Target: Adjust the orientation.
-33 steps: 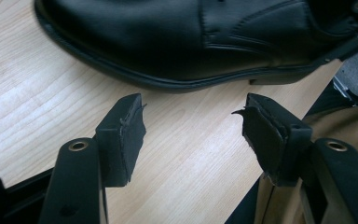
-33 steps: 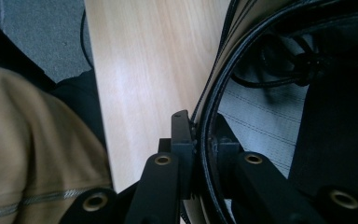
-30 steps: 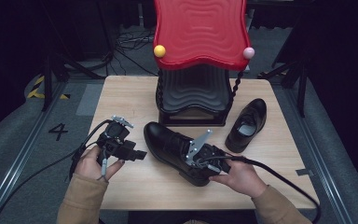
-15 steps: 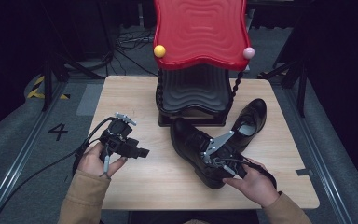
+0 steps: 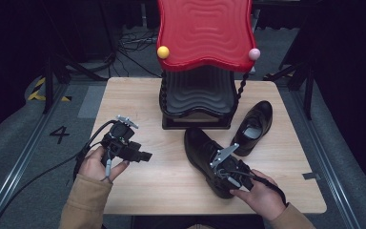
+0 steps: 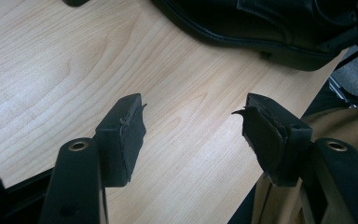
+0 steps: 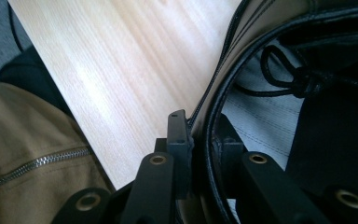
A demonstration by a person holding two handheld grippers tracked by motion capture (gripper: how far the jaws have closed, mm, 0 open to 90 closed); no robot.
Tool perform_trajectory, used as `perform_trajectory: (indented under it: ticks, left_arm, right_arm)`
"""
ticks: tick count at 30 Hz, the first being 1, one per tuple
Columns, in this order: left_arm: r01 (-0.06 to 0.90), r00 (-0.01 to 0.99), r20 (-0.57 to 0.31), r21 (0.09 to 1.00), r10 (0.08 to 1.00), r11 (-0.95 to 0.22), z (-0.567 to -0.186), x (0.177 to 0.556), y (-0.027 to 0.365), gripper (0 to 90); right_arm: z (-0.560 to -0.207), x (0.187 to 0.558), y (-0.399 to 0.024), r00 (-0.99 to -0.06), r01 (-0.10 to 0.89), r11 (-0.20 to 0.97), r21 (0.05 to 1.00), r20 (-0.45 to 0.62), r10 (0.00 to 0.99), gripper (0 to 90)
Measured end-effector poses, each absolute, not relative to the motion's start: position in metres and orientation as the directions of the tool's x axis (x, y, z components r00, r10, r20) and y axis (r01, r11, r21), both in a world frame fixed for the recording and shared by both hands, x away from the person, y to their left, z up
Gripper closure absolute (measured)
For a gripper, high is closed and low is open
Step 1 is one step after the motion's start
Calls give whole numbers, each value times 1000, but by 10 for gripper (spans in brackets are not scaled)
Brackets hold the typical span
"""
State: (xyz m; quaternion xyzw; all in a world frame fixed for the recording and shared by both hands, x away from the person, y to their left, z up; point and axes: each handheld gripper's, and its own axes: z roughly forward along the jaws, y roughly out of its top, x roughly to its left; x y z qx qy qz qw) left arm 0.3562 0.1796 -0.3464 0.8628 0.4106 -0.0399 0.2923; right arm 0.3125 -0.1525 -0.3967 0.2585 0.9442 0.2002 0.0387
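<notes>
A black leather lace-up shoe [image 5: 201, 149] lies on the wooden table [image 5: 138, 105], toe pointing away from me. My right gripper [image 5: 219, 171] is shut on its heel collar; in the right gripper view [image 7: 200, 135] one jaw is outside the leather rim [image 7: 221, 95] and the other inside. Its jaws have just been opening slightly, with the rim still between them. A second black shoe [image 5: 255, 125] lies just right of it. My left gripper [image 5: 145, 155] is held still above the table's left side, open with nothing between its pads [image 6: 193, 123]; the held shoe's sole [image 6: 261, 39] lies beyond it.
A stand with a red wavy top [image 5: 205, 33] and a black wavy base [image 5: 198, 93] rises at the table's back middle, a yellow ball [image 5: 163, 52] and a pink ball [image 5: 253, 54] at its corners. Bare wood lies between the grippers. Cables trail from both grippers.
My right gripper has carried the shoe to the right and slightly toward me, swinging its toe away from me, closer to the second shoe. The left gripper has stayed where it was.
</notes>
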Motion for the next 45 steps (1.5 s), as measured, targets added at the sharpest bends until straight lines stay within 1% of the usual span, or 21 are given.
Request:
perform_trajectory:
  ticks: [2, 7, 10, 11, 12, 16, 22, 27, 32, 35, 37, 38, 40, 41, 43, 45]
  left_arm:
    - [731, 661, -309, 470, 684, -494, -346, 356, 179, 391]
    - [730, 661, -308, 472, 684, -494, -345, 356, 179, 391]
    - [731, 662, -310, 471, 683, -494, -346, 356, 179, 391]
    - [731, 662, -310, 468, 682, -497, -346, 356, 178, 391]
    - [731, 663, -310, 468, 682, -497, -347, 356, 178, 391]
    - [730, 664, -313, 468, 679, -497, -346, 357, 178, 391]
    - [729, 666, -312, 464, 678, -502, -347, 360, 176, 390]
    - [729, 667, -314, 461, 676, -506, -348, 362, 175, 389]
    - [728, 669, -312, 461, 675, -508, -348, 362, 172, 387]
    - [723, 671, -301, 468, 678, -508, -349, 363, 172, 388]
    - [716, 672, -287, 488, 683, -500, -348, 363, 175, 388]
    - [716, 672, -287, 488, 683, -500, -348, 363, 175, 387]
    - [705, 675, -262, 505, 690, -498, -347, 361, 177, 388]
    - [703, 673, -255, 511, 694, -495, -347, 360, 178, 390]
    - [702, 674, -244, 507, 698, -500, -348, 359, 180, 401]
    - [713, 665, -254, 496, 702, -496, -349, 358, 180, 446]
  right_arm:
    - [-400, 309, -148, -869, 458, 800, 387, 8, 494, 800]
    - [-403, 306, -143, -869, 476, 794, 378, 64, 491, 786]
    - [-402, 305, -143, -871, 471, 795, 383, 61, 487, 781]
    - [-402, 305, -144, -870, 476, 792, 382, 73, 488, 772]
    - [-402, 307, -145, -869, 482, 785, 389, 95, 487, 725]
    - [-398, 308, -148, -867, 486, 773, 408, 117, 484, 715]
    - [-384, 310, -162, -861, 493, 734, 467, 137, 490, 666]
    - [-369, 314, -178, -845, 500, 678, 539, 132, 518, 665]
    - [-362, 321, -193, -828, 505, 636, 583, 118, 549, 658]
    - [-357, 327, -205, -808, 513, 586, 627, 122, 577, 648]
    - [-357, 328, -211, -814, 484, 570, 664, 102, 572, 649]
    - [-357, 328, -211, -814, 484, 570, 664, 102, 572, 649]
    - [-356, 333, -214, -824, 443, 586, 679, 51, 564, 615]
    - [-356, 336, -216, -818, 441, 580, 685, 41, 573, 609]
    - [-355, 347, -222, -787, 492, 538, 684, 85, 612, 611]
    - [-355, 352, -225, -772, 510, 518, 686, 100, 628, 612]
